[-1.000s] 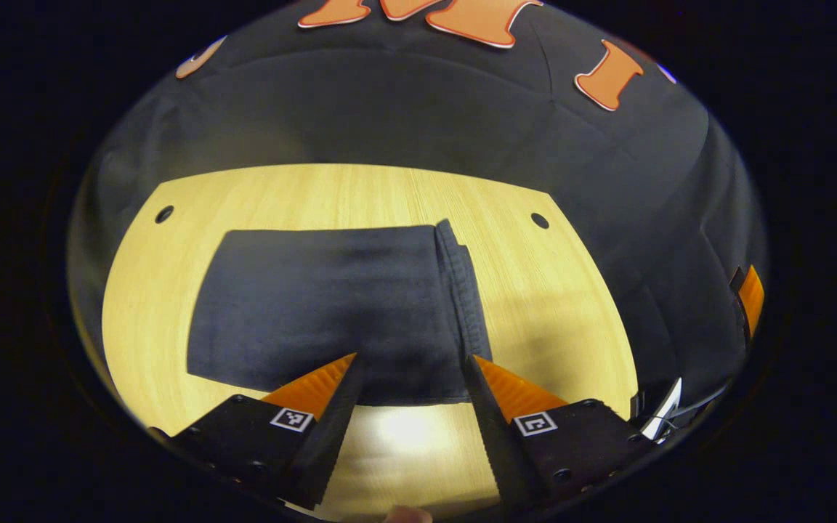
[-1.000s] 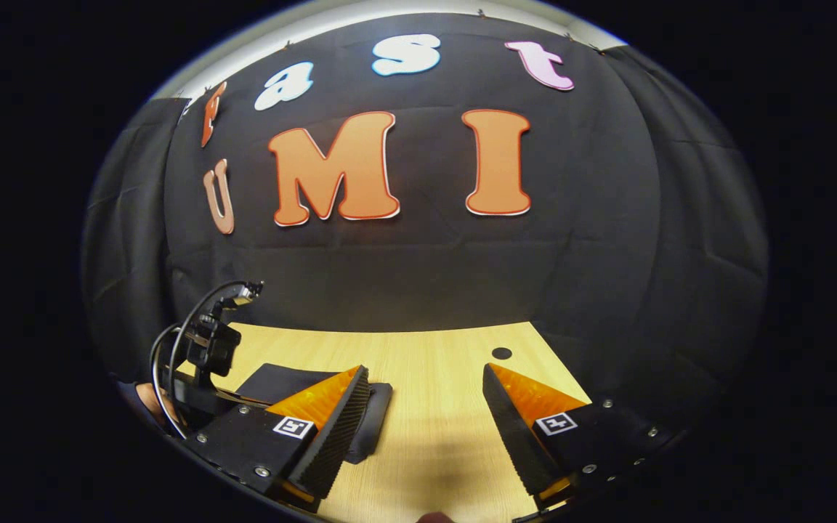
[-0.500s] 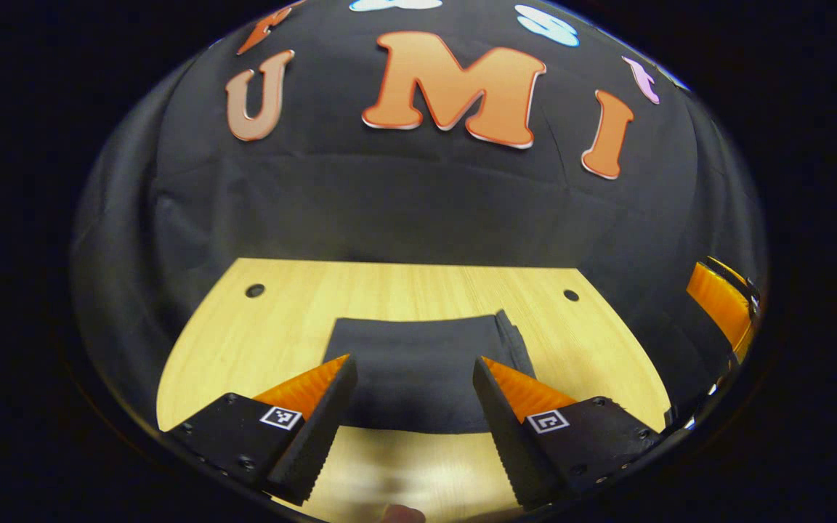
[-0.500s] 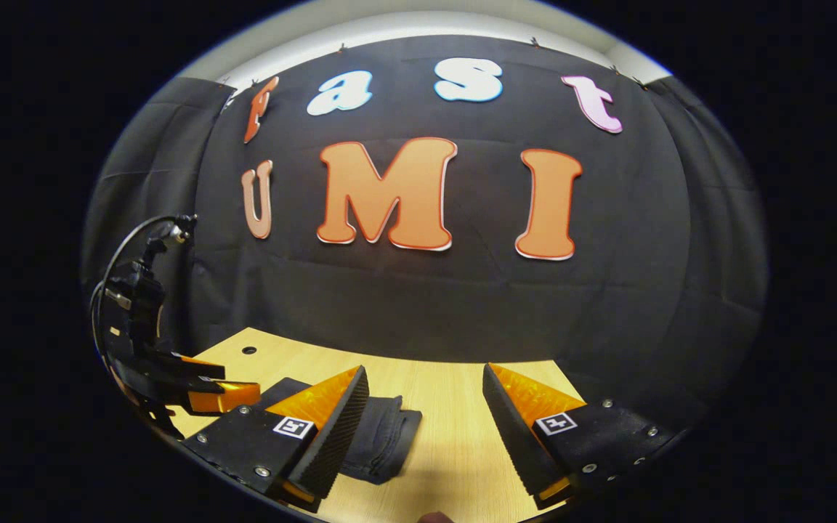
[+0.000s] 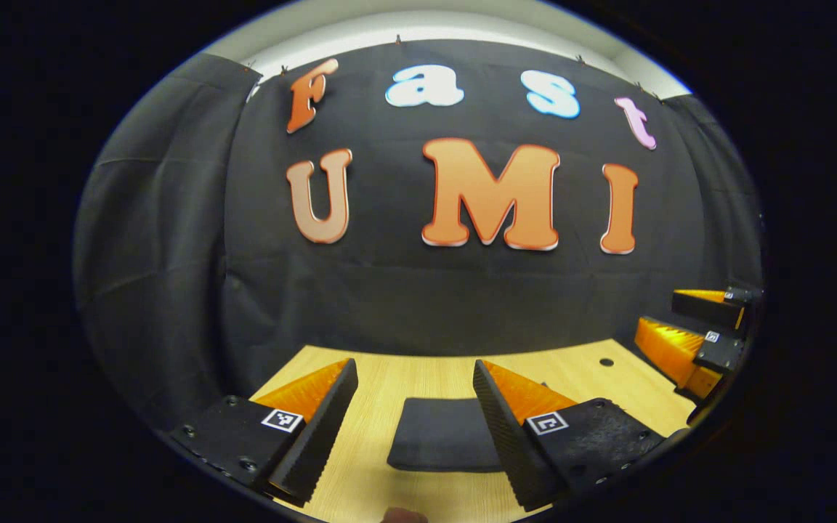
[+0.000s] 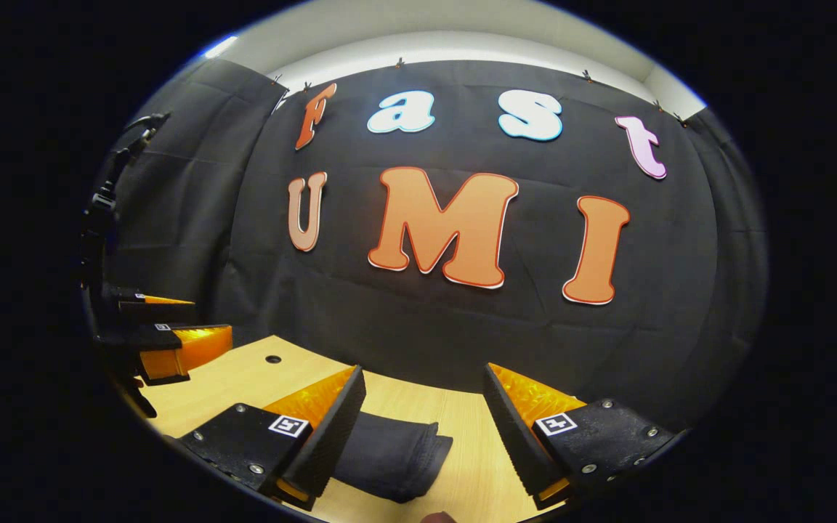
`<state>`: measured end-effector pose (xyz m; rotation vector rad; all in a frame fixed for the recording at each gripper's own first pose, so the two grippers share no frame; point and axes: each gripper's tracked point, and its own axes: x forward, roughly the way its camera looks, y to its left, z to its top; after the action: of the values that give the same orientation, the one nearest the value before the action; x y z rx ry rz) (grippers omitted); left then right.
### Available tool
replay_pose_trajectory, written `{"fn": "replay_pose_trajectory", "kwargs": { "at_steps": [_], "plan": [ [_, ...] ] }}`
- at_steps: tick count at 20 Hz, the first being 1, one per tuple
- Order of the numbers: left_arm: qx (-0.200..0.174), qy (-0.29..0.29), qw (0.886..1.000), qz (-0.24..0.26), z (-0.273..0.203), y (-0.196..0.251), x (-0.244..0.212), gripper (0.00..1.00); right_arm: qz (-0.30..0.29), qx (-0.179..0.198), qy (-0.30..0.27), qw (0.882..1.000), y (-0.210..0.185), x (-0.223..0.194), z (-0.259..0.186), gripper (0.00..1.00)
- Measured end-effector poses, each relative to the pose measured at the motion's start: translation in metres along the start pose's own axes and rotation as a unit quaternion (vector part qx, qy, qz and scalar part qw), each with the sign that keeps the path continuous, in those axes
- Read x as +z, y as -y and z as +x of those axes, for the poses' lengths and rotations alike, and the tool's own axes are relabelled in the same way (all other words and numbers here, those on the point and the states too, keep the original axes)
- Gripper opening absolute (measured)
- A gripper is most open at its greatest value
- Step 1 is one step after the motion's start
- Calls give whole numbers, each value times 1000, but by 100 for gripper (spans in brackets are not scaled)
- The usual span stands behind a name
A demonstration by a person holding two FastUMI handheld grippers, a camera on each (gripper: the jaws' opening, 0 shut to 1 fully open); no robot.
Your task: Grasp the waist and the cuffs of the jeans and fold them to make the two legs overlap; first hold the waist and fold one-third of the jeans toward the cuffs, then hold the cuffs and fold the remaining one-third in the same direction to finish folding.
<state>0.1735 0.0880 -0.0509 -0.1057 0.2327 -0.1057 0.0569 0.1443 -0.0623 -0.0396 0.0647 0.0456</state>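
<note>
The dark jeans (image 5: 444, 434) are seen folded flat on the wooden table (image 5: 389, 378), at 6 o'clock in both views. The left gripper (image 5: 414, 421) is held wide open above them, gripping nothing. The right gripper (image 6: 424, 428) is also held apart and empty.

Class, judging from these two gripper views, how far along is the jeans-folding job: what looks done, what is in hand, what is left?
Done: the jeans lie as one compact folded bundle on the wooden table, so both folds look complete. In hand: nothing; the left gripper and the right gripper are both open, above the table, touching no cloth. Left: apparently nothing beyond moving the grippers away.
</note>
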Motion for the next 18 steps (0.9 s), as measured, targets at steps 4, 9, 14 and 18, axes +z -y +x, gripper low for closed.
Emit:
{"fn": "replay_pose_trajectory", "kwargs": {
  "at_steps": [4,9,14,18],
  "plan": [
    [25,25,999,4,-19,-13,13,92,12,-2,25,1000,-5,10,-1,98],
    [30,59,998,16,-36,-5,32,96,30,7,15,999,-15,10,1,98],
    [39,57,998,9,-41,-6,36,94,26,35,4,999,-34,10,-4,97],
    [53,40,998,-2,-42,-29,24,94,16,36,-2,999,-30,6,-9,98]
  ]
}}
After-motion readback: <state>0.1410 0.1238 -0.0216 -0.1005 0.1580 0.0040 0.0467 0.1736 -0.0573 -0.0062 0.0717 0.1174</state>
